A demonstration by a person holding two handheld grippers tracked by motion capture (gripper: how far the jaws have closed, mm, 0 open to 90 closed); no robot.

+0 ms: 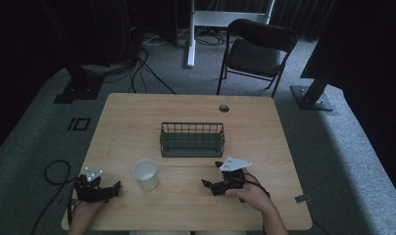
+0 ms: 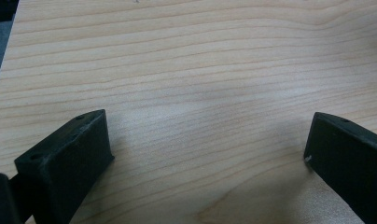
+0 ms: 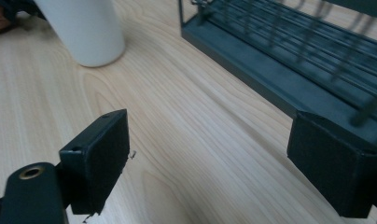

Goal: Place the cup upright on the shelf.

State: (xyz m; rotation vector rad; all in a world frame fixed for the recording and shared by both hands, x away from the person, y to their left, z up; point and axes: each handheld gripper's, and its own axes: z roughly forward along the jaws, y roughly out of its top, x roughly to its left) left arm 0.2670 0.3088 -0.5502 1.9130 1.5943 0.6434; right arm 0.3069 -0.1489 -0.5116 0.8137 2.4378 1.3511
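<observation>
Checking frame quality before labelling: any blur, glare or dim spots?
High view: dim overall, surroundings near black, table readable. Left gripper view: sharp wood grain, soft sheen mid-frame. Right gripper view: wire basket blurred at top right, white cup fairly crisp.

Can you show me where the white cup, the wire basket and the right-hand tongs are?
cup (image 1: 146, 174), high view, on its side wall
basket (image 1: 192, 128), high view, on its back wire wall
right tongs (image 1: 211, 176), high view, midway between the tips

Bare table all round — only cup and wire basket obstruct.
</observation>
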